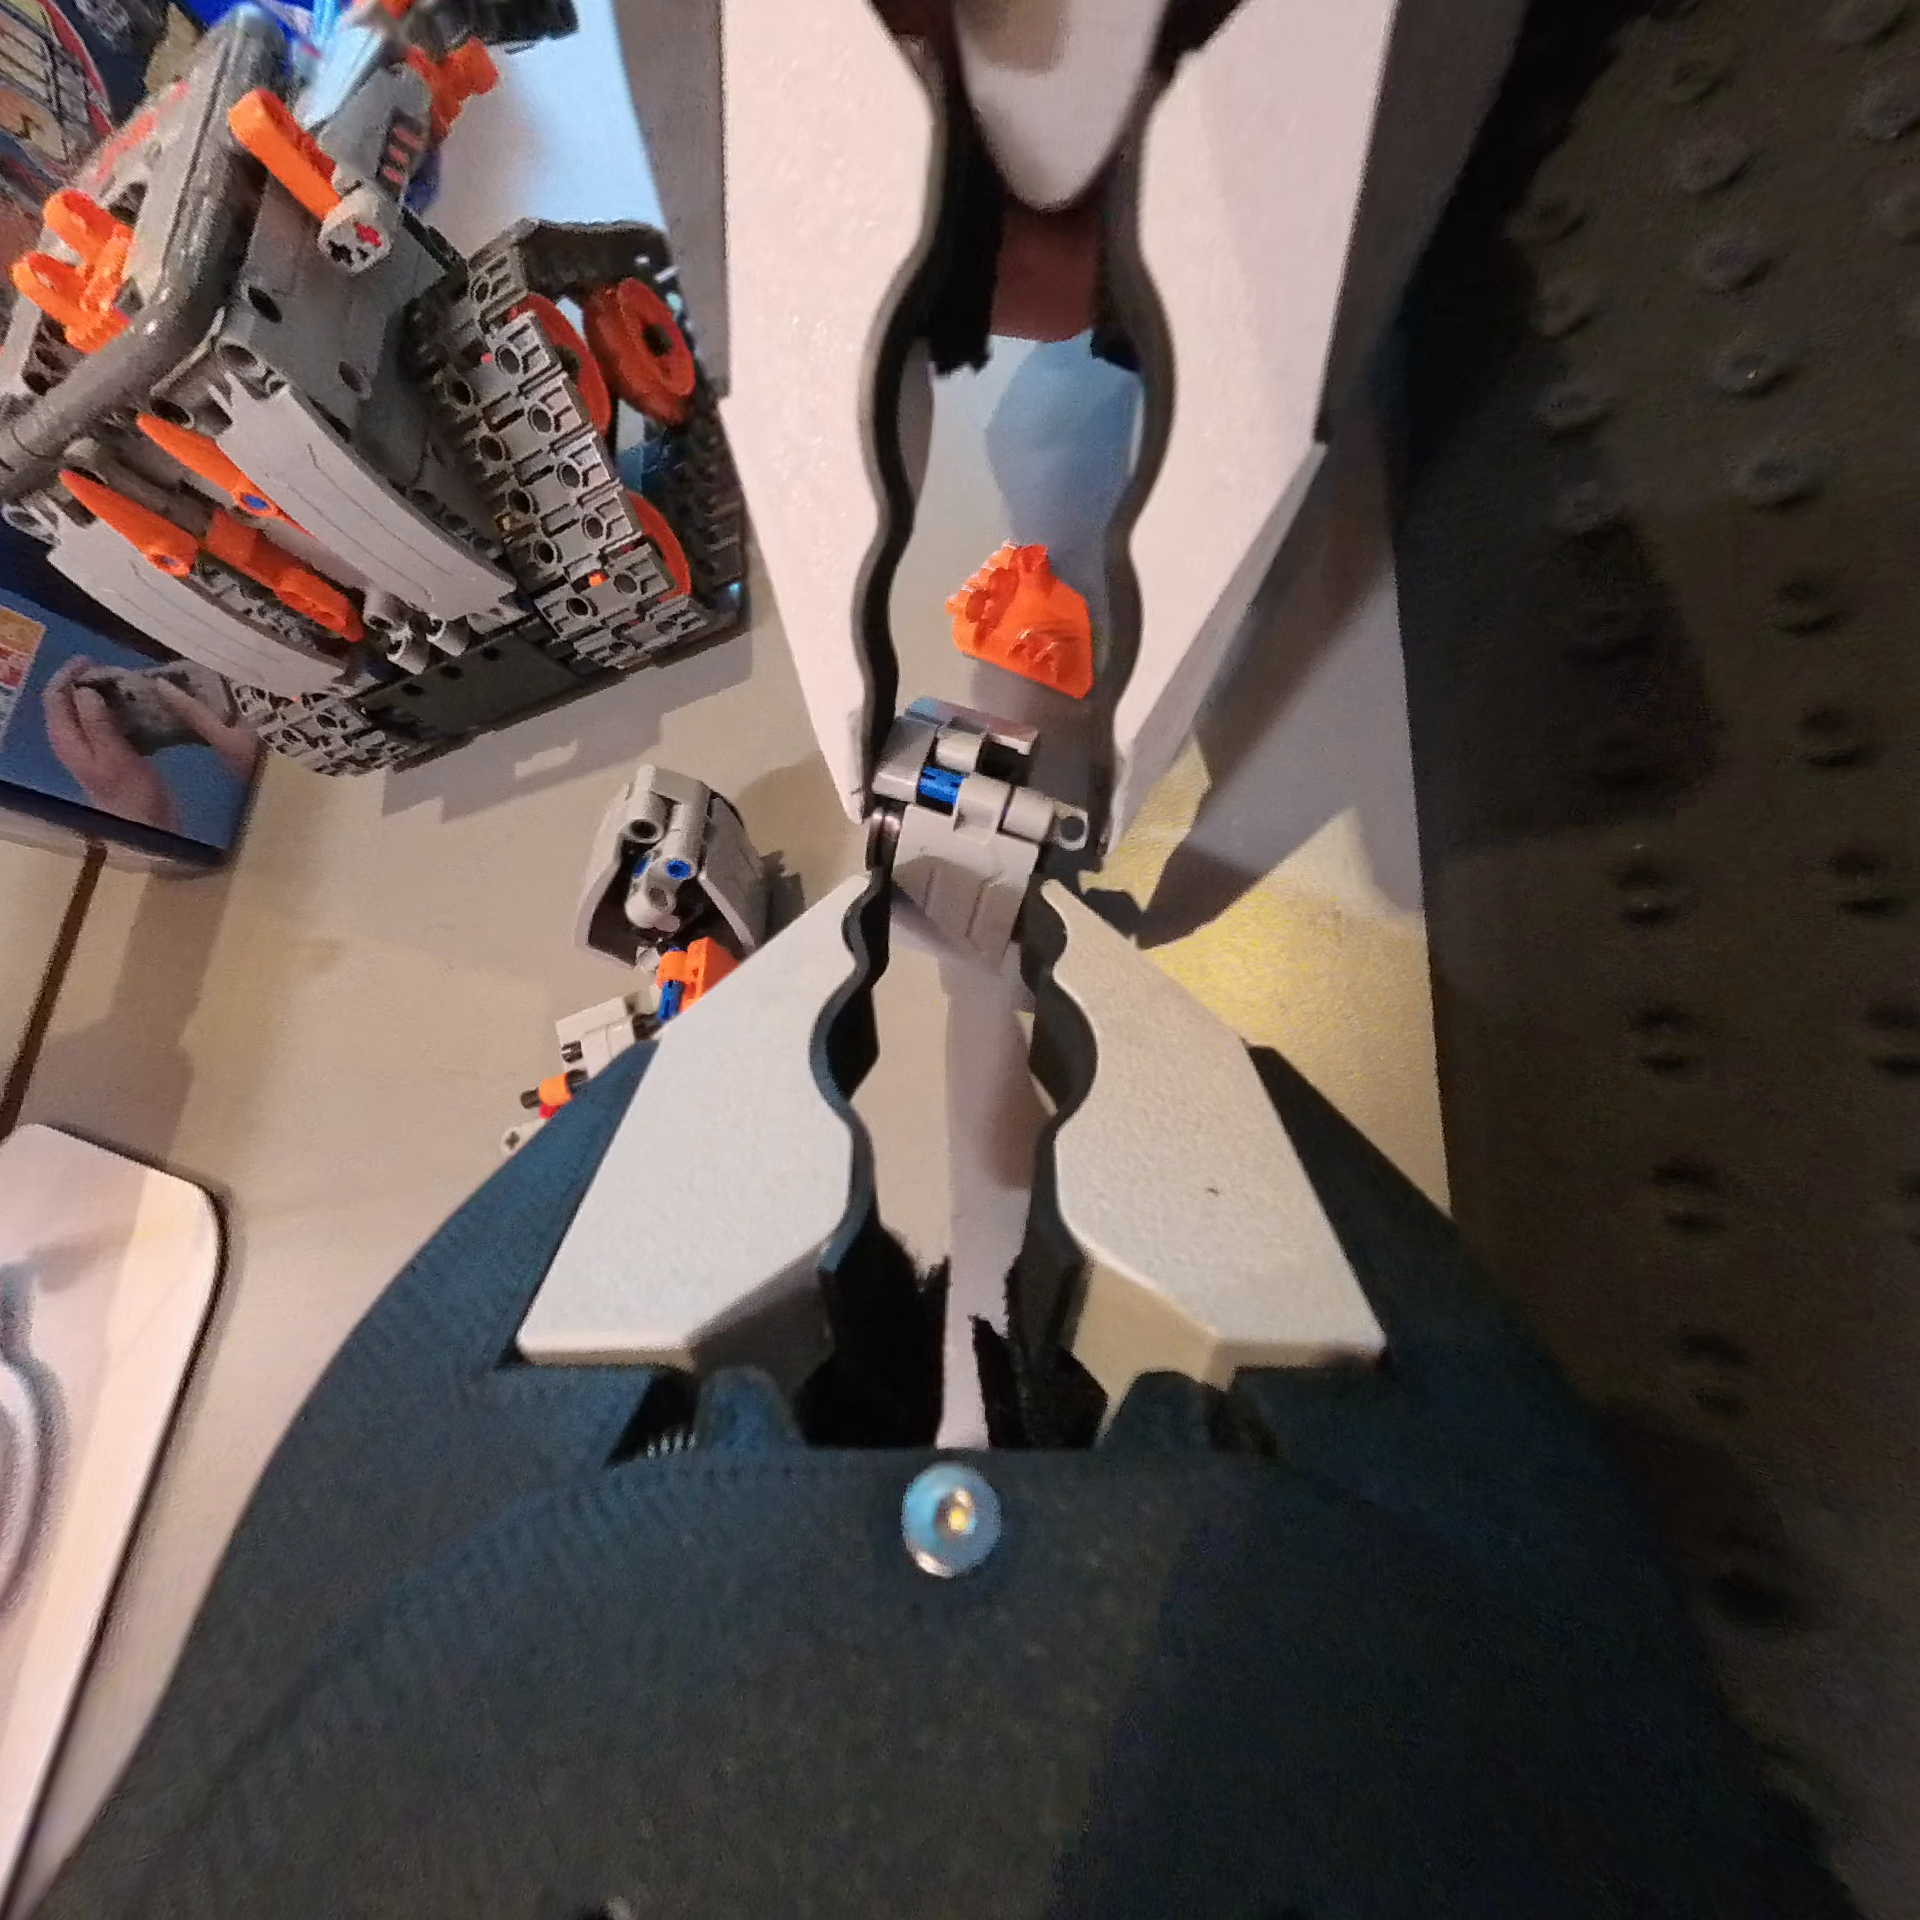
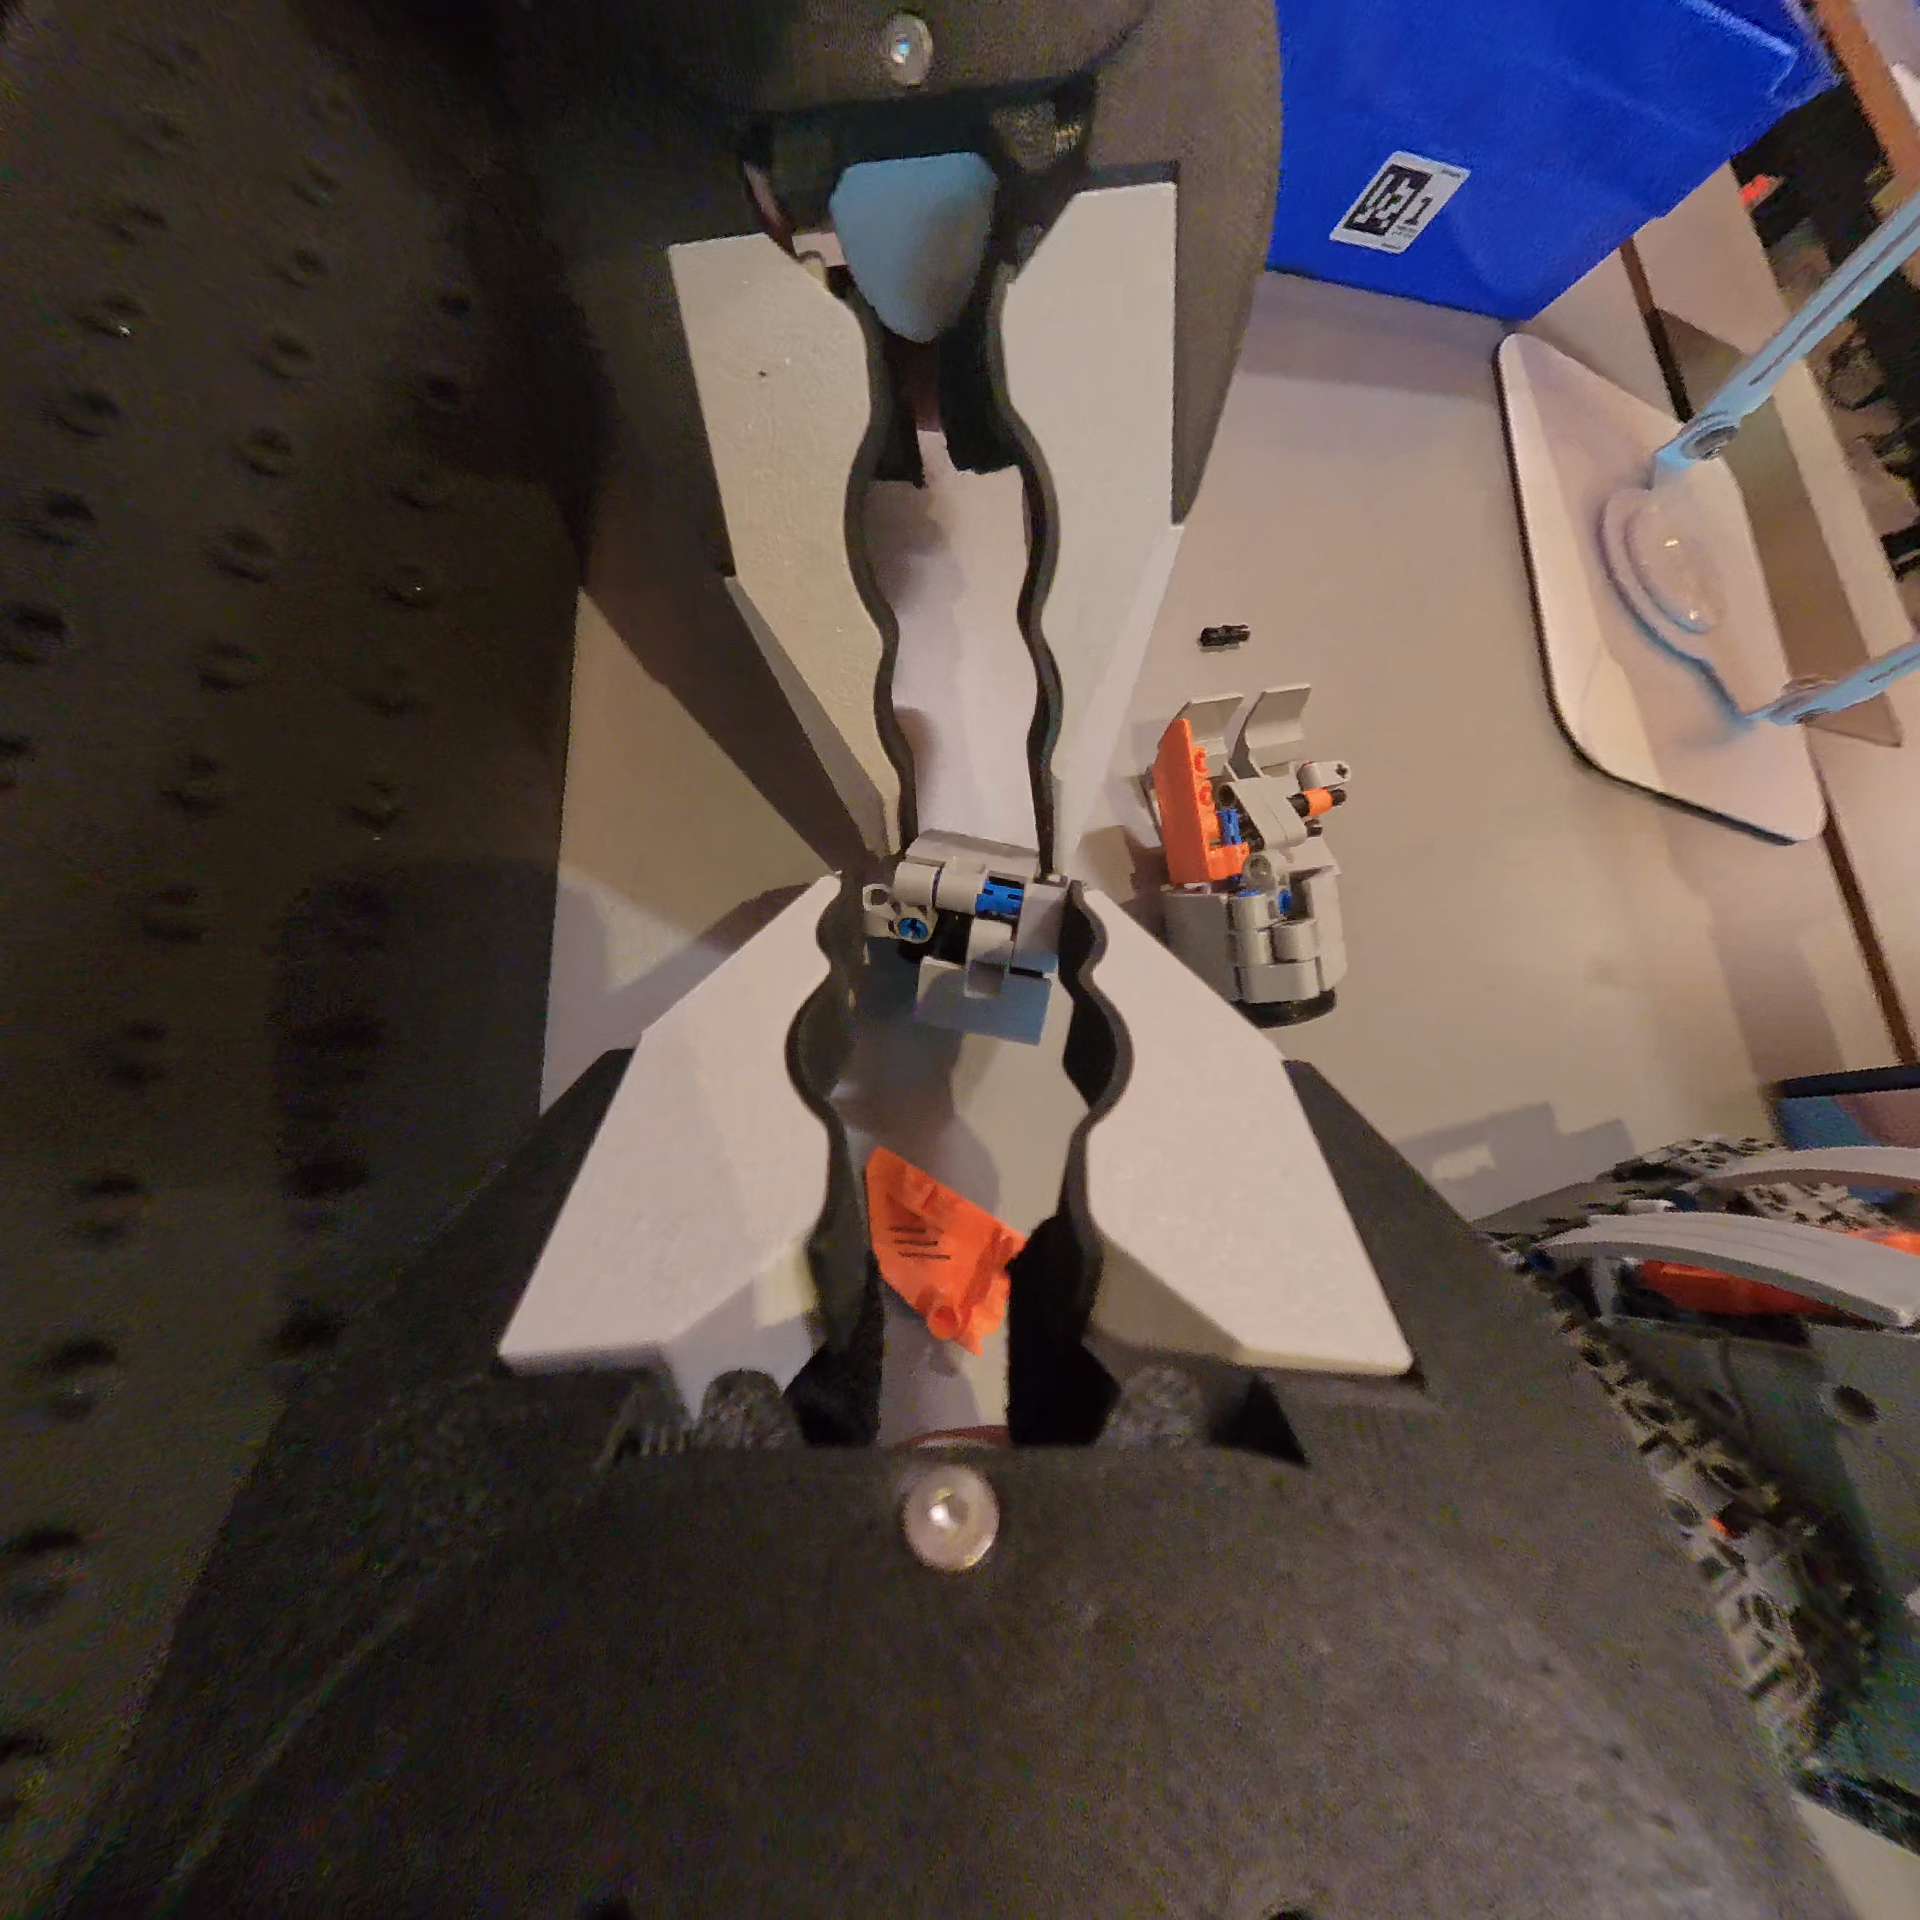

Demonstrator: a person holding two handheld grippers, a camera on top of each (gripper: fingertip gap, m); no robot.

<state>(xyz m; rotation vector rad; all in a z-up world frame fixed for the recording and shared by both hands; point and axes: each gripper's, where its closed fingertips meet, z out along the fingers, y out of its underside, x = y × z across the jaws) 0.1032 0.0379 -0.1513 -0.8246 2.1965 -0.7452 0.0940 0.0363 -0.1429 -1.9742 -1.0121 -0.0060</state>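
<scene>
The left gripper (image 1: 961, 914) and right gripper (image 2: 961, 914) are meeting tip to tip, both clenching one small grey brick assembly (image 1: 971, 821) above the pale tabletop (image 1: 343, 997). An orange piece (image 1: 1023, 623) is lying beneath. A tracked brick vehicle (image 1: 364, 416), another grey sub-assembly (image 2: 1247, 862) and a blue box (image 2: 1538, 125) are sitting around them.

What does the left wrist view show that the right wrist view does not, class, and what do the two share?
Only the left wrist view shows the printed box under the tracked model and the model's orange wheels.

Only the right wrist view shows the blue bin, the small black pin on the table, and the light-blue stand on its white base.

Both show the left tool and right tool meeting tip to tip, each shut on the small grey brick assembly, plus the orange piece, the second grey sub-assembly and the tracked model.
</scene>
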